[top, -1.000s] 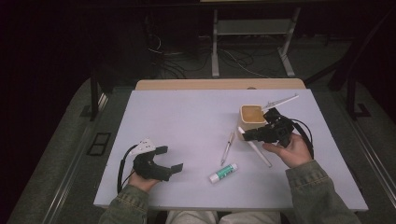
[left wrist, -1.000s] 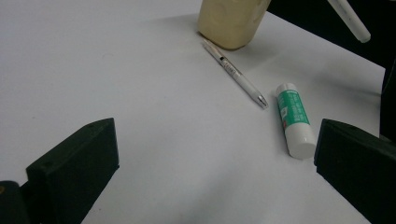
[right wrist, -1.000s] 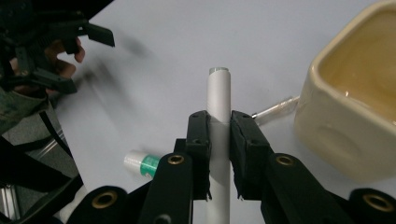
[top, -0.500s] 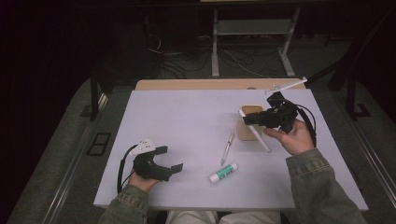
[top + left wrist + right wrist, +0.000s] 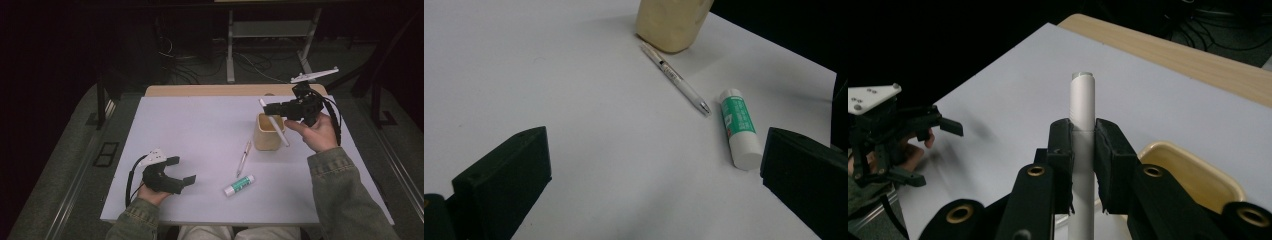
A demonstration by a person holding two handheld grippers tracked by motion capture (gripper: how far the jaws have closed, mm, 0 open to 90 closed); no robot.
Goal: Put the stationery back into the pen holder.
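The right gripper (image 5: 274,111), raised in the person's hand above the far right part of the white table (image 5: 200,130), is clamped on a white marker (image 5: 274,123) that slants down across the rim of a tan cup (image 5: 266,136), its lower end passing in front of the cup's right wall. In the high view, the left gripper (image 5: 181,171) rests low at the near left of the table, jaws spread apart with nothing between them. Between the two hands lie a white pen (image 5: 244,157), just left of the cup, and a green-and-white glue stick (image 5: 238,185) nearer the person; both lie flat and apart from each other. Cables and a metal stand (image 5: 270,30) sit in the dark beyond the table's wooden far edge. From the left gripper view, the two black jaws stand wide at the bottom corners, framing bare tabletop; ahead lie the pen (image 5: 675,79), its far end close to the cup's base (image 5: 670,25), and the glue stick (image 5: 739,128) beside the right-hand jaw, nothing blocking the way to either. In the right gripper view, the pads (image 5: 1063,150) pinch the marker (image 5: 1082,107) upright at mid-barrel, its capped end rising above them, the cup's open rim (image 5: 1198,175) just behind to the right, and the left gripper (image 5: 923,132) farther off over the table's edge.
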